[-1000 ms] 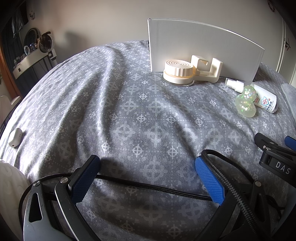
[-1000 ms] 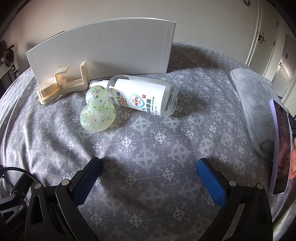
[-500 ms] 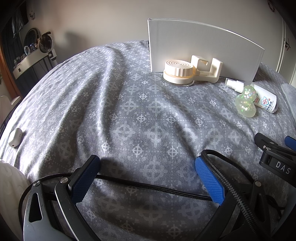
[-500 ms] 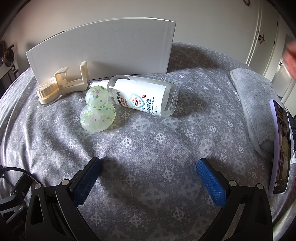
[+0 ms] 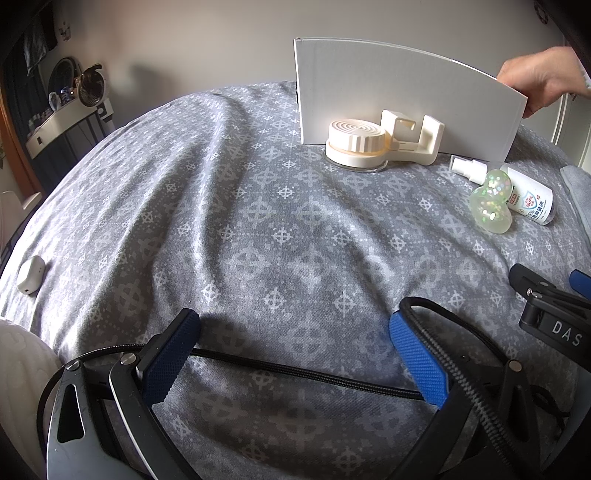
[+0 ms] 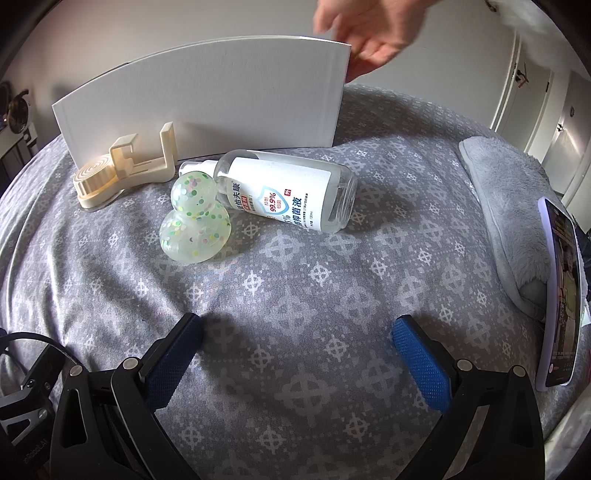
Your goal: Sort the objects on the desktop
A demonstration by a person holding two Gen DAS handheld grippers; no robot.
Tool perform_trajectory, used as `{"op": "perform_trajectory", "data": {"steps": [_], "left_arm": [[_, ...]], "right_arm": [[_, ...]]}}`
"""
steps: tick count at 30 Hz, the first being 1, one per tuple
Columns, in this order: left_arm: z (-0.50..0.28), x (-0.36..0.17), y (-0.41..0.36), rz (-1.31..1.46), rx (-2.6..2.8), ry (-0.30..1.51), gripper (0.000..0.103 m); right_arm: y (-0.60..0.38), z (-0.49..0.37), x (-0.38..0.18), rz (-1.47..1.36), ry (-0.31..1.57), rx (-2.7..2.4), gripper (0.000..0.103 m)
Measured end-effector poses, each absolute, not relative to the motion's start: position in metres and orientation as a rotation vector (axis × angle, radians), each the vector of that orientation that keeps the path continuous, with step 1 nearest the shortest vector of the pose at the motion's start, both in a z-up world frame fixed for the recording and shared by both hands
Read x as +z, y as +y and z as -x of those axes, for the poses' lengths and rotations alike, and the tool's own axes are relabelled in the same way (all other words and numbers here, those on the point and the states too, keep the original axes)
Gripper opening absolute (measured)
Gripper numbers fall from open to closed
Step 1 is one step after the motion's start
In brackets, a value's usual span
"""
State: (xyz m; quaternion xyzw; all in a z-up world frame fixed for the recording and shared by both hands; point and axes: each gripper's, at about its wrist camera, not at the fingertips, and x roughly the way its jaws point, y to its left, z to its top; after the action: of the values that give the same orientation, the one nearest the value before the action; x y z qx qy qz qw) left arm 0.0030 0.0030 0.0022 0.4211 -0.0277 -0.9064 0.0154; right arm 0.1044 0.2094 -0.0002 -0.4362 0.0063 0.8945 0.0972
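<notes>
Both tools rest low over the grey patterned cloth [image 6: 295, 295], each with its blue pads spread wide and nothing between them: the left tool [image 5: 295, 354] and the right tool [image 6: 297, 350]. Ahead, a white board [image 6: 207, 99] stands upright. Against its foot lie a cream suction holder [image 6: 122, 173], a speckled gourd-shaped toy [image 6: 194, 221] and a toppled spray bottle [image 6: 288, 195] touching the toy. A bare hand [image 6: 369, 33] grips the board's upper right corner.
</notes>
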Motion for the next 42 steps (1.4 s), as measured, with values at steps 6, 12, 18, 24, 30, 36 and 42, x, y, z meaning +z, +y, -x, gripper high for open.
{"op": "perform_trajectory", "data": {"steps": [6,12,18,24,30,36,42], "left_arm": [[-0.0035,0.0044,0.0044,-1.309,-2.819,-0.089,0.103],[-0.0015,0.006,0.0017,-1.309,-2.817,-0.091,0.103],[0.0006,0.0069,0.0011,-1.308,-2.816,-0.093,0.103],[0.0006,0.0077,0.0005,-1.306,-2.813,-0.089,0.103],[0.0005,0.0075,0.0006,-1.301,-2.803,-0.083,0.103],[-0.0002,0.0068,0.0011,-1.3,-2.803,-0.082,0.103],[0.0,0.0068,0.0011,-1.3,-2.803,-0.083,0.103]], "right_arm": [[0.2096,-0.1042,-0.0002,1.292,0.019,2.649,0.103],[0.2095,-0.1043,-0.0002,1.292,0.019,2.649,0.103],[0.2097,-0.1038,-0.0009,1.299,0.019,2.649,0.103],[0.2095,-0.1011,-0.0017,1.296,0.019,2.651,0.103],[0.2093,-0.0997,-0.0021,1.297,0.018,2.65,0.103],[0.2093,-0.1,-0.002,1.296,0.018,2.65,0.103],[0.2093,-0.1004,-0.002,1.295,0.018,2.651,0.103]]}}
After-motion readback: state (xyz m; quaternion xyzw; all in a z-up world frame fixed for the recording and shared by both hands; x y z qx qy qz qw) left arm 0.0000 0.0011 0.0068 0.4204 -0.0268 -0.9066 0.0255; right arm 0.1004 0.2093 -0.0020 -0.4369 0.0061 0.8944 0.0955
